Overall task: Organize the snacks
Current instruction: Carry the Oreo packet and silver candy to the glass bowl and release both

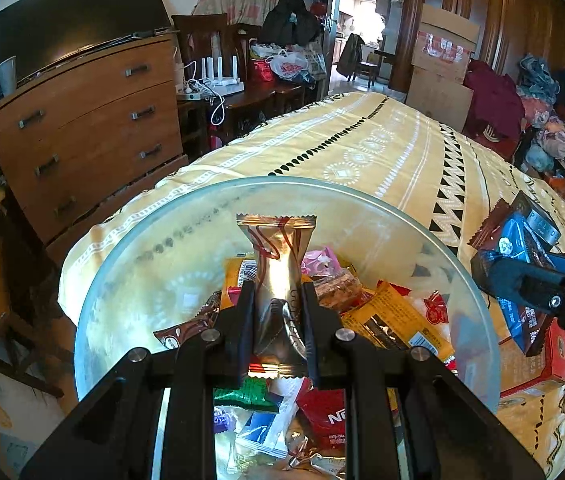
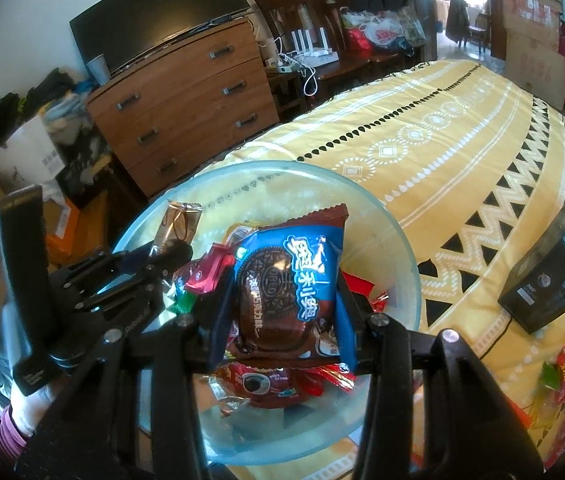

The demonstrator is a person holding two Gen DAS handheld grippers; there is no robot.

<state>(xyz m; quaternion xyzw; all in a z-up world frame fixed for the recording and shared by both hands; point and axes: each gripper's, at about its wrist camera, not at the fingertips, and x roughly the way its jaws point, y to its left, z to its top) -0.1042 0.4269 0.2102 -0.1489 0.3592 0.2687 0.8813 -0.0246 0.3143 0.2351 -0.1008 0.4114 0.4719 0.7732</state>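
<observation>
Clamped low in the left-wrist view, a gold wafer packet is held by the left gripper above the glass bowl. An Oreo packet is pinched by the right gripper over the same bowl. If released together, either could be bounced off the heaped snacks onto the bed.

Black left gripper and right gripper with silver screws; pink striped sleeve

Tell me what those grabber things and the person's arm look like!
Both grabbers are black. The left gripper has flat straight fingers, crossing link bars and round silver bolts. The right gripper is built the same, with blue pads on its fingers. By the person's hand there is a pink striped sleeve.
</observation>
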